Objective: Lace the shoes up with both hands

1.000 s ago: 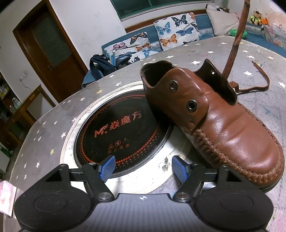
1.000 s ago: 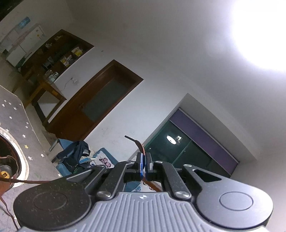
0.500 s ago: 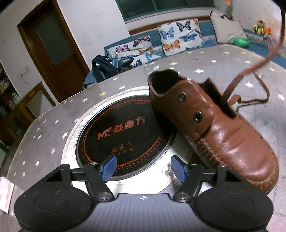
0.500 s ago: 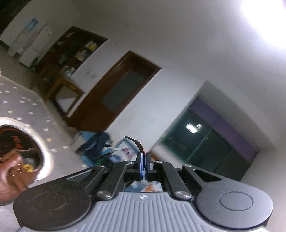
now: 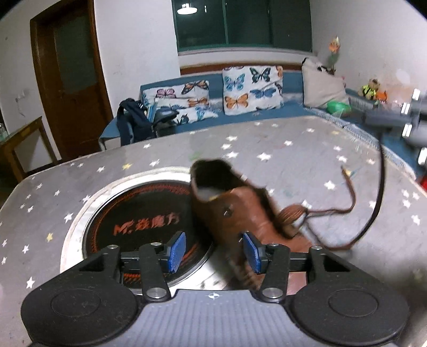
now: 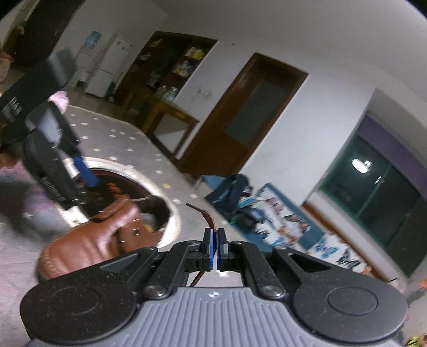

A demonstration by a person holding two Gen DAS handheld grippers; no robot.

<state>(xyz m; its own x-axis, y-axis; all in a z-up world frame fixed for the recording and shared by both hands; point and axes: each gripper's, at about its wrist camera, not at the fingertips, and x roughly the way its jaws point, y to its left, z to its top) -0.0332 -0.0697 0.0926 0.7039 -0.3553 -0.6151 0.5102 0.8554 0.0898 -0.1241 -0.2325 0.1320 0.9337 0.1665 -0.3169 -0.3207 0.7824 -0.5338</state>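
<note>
Shoe [image 5: 240, 219] sat on worktop [image 5: 293, 160] just ahead of spread left gripper [image 5: 214, 252], toe toward it, while right gripper [image 6: 214, 249] pinched lace [image 6: 206, 217] tip off to shoe's right.

Grey table [image 5: 293, 160] with star print, round induction cooktop [image 5: 149, 213] set in centre, red lettering on black glass, steel ring around. Behind table: blue sofa [image 5: 291, 106], two butterfly cushions [image 5: 250, 89], plain beige cushion [image 5: 321, 85] at right, dark backpack [image 5: 133, 124] at left end. Green object [image 5: 338, 106] and small toy figure [image 5: 369, 86] on far right. Brown wooden door [image 5: 72, 80] left, dark window [image 5: 240, 24] above sofa. Right wrist view: white fridge [image 6: 109, 69], dark shelving [image 6: 165, 61], wooden side table [image 6: 170, 112].
</note>
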